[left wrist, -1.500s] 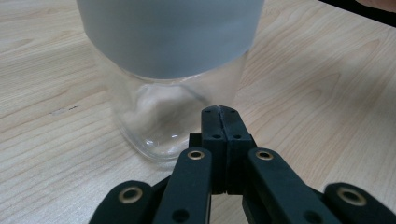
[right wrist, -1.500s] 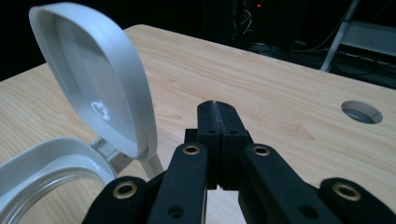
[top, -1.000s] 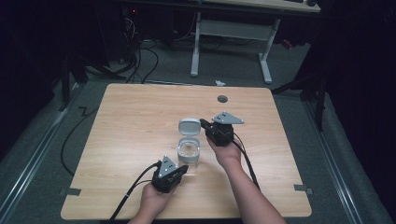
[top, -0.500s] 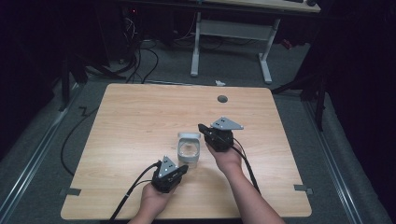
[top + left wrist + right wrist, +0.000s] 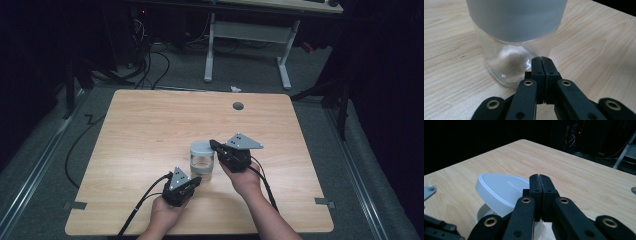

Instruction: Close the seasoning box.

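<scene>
Where the wooden table (image 5: 150, 130) meets the person's side, item one: a clear glass jar (image 5: 202, 165) with a grey flip lid (image 5: 201, 148), standing upright near the table's middle, toward the near edge, between the two grippers.

Item two: left gripper (image 5: 194, 181), held in the left hand (image 5: 167, 212), jaws pressed together with nothing between them. In the left gripper view the tips sit just before the jar's (image 5: 511, 62) rounded glass base; contact cannot be confirmed.

Item three: right gripper (image 5: 214, 145), held in the right hand (image 5: 246, 180), jaws likewise closed flat on each other and empty. In the right gripper view the lid (image 5: 499, 190) is tilted, not seated level on its rim, with the jaw tips over its edge; whether they touch it cannot be told.

Item four: a round hole (image 5: 238, 106) near the table's far edge.
</scene>
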